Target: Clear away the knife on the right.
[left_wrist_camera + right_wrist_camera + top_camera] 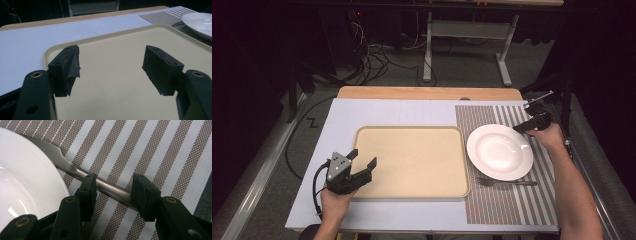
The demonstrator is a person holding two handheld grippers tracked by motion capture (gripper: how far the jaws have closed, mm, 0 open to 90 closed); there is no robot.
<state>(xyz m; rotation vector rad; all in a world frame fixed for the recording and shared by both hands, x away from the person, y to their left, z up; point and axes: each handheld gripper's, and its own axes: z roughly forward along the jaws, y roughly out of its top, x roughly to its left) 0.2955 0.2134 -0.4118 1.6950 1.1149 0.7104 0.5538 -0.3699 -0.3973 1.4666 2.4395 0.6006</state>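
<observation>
Right gripper (115,195): jaws parted, astride knife (100,182) beside plate (27,182). Left gripper (112,65): open over tray (112,100). Risk: knife slipping, striking plate.

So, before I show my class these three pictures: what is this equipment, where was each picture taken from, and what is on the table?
A person holds a hand-held two-jaw gripper in each hand. One picture looks down from above; the others come from cameras riding on the grippers. On the table lie a beige plastic tray, a round white plate and a metal fork on a striped woven placemat. The left gripper hangs open over the tray, holding nothing. The right gripper is open astride a metal knife beside the plate.
</observation>
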